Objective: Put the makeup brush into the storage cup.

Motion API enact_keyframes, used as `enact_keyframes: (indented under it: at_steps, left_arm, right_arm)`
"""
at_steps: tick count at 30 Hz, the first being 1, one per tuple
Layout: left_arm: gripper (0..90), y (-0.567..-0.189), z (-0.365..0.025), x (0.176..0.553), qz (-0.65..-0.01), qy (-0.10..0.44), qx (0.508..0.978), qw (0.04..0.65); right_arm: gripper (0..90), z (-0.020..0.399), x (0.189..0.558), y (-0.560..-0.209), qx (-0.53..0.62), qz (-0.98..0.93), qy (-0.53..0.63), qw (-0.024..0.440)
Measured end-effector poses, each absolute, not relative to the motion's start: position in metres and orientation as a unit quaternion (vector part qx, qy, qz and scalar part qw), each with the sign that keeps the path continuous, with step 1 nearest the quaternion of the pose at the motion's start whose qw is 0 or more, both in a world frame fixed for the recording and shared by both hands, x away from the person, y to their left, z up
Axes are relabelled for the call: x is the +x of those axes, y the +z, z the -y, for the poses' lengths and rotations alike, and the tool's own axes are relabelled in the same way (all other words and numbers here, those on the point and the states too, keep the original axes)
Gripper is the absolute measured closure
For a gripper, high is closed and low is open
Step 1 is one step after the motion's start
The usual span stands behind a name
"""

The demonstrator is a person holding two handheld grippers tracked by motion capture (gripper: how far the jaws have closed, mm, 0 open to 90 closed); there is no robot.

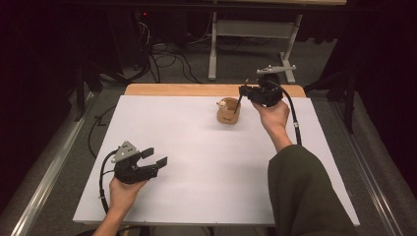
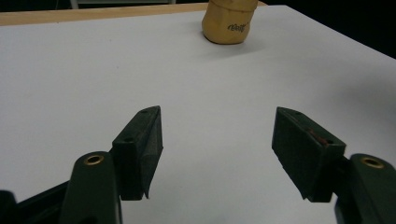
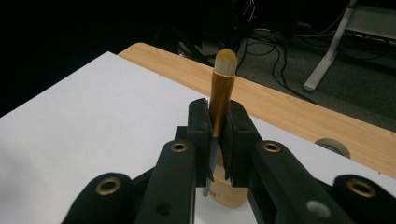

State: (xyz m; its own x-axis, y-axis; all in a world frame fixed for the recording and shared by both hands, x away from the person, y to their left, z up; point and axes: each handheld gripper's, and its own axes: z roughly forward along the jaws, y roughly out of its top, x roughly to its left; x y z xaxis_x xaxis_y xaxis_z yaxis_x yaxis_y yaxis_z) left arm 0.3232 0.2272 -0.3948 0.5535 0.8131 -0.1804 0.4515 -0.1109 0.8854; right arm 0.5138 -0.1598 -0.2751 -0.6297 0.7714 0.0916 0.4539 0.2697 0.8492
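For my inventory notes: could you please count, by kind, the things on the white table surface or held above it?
Wooden cup: 1
Brush with orange ferrule, held in the right tool: 1
Pale brush head standing in the cup: 1
Total: 3

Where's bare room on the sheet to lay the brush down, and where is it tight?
Bare: the white sheet between the left gripper and the cup, and its far-left corner. Tight: around the cup, where the right gripper holds the brush above it, beside a roll of tape.
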Motion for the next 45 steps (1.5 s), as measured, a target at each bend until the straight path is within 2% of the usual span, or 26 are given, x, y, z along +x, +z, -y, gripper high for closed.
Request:
enact_keyframes:
  at_steps: [45]
  left_arm:
    - [34.2, -0.394, -0.225, 0.323, -0.429, 0.18, 0.729, 0.502]
  right_arm:
    - [84.3, 0.15, 0.534, -0.286, 0.415, -0.768, 0.443, 0.204]
